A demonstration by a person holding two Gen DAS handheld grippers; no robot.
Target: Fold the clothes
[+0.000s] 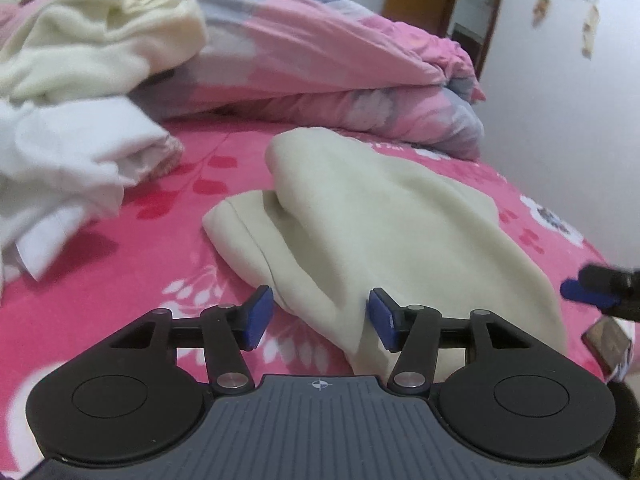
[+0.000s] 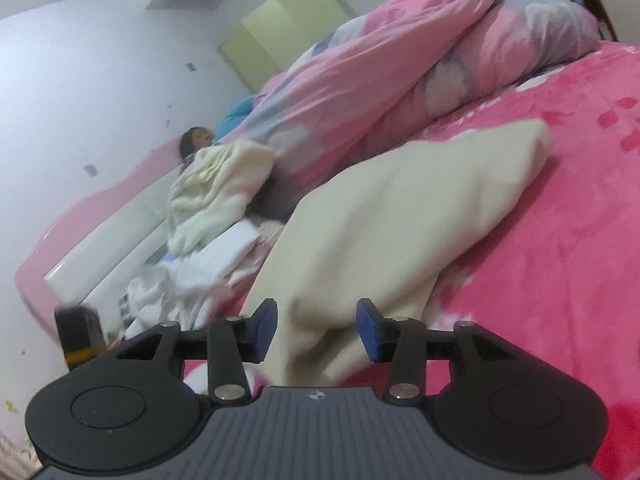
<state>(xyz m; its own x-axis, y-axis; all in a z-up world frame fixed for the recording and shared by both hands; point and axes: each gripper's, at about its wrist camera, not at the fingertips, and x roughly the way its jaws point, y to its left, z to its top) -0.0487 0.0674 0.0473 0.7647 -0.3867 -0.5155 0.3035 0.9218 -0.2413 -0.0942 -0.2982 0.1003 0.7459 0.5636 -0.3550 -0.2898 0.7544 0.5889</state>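
On a pink floral bed sheet (image 1: 132,264), a cream garment (image 1: 400,216) lies partly doubled over, one layer lapped across another at its 10 o'clock corner. The left gripper (image 1: 320,316) stands wide, its blue pads straddling the near hem without pinching it; the right gripper (image 2: 317,328) is likewise spread around a bunched cream edge. A white clothes pile (image 1: 68,160) waits at 9 o'clock, a rumpled quilt (image 1: 340,52) at 12. For a clean fold, each gripper would best close on both layers at the hem, then lift evenly so edges meet.
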